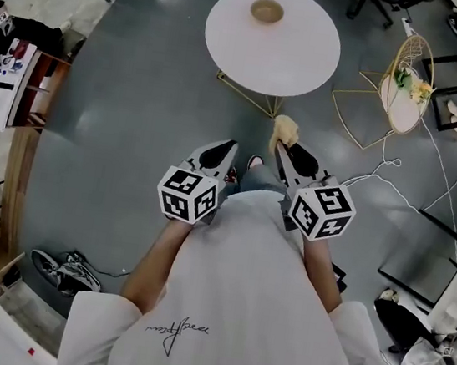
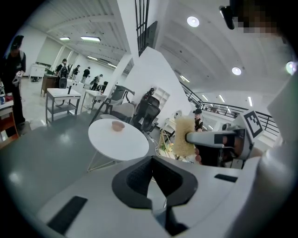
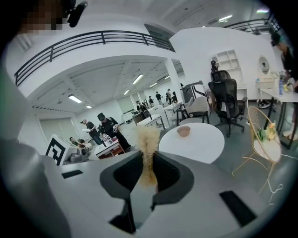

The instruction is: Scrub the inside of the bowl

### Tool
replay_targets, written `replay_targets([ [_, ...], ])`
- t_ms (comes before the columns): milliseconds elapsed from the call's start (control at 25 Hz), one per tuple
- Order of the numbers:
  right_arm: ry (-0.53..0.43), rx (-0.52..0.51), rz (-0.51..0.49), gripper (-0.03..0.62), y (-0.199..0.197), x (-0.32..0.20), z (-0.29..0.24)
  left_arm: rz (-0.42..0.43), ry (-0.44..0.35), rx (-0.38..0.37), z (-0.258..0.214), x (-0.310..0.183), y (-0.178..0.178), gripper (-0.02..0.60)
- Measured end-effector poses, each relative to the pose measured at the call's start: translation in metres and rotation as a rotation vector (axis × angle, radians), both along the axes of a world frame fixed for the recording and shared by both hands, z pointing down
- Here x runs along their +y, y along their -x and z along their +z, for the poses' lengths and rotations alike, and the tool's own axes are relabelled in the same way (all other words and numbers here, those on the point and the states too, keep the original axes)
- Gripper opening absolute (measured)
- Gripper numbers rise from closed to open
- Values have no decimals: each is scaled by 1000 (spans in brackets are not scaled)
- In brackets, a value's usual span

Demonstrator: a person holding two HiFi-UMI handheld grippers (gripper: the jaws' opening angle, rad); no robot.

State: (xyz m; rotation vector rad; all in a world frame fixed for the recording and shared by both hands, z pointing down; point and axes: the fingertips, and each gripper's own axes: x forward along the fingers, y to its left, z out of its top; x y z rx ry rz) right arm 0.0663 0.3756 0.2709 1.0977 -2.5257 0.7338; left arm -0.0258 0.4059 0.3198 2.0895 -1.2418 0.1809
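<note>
1. The right gripper [image 3: 148,163] has its jaws clamped on a tan fibrous scrubbing pad [image 3: 148,137] that sticks out past their tips.
2. The left gripper [image 2: 152,161] has its jaws closed together, empty.
3. The small tan bowl [image 1: 267,11] sits on the round white bench [image 1: 300,61], well apart from both.

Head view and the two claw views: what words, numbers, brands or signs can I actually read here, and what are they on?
White T-shirt, back: one line of dark cursive script, upside down here, not legible.
Cube on the left claw: black-and-white square patterns, no letters.
Cube on the right claw: the same kind of patterns, no letters.
Elsewhere: nothing large enough to read.
</note>
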Motion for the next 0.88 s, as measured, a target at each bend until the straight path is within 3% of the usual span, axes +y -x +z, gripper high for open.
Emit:
replay_targets([
  [480,33,-63,30,81,11,-57,8,-24,5,-18,2,-47,19,5],
  [880,62,-72,37,81,10,-127,17,18,48,-38,4,-113,13,5],
])
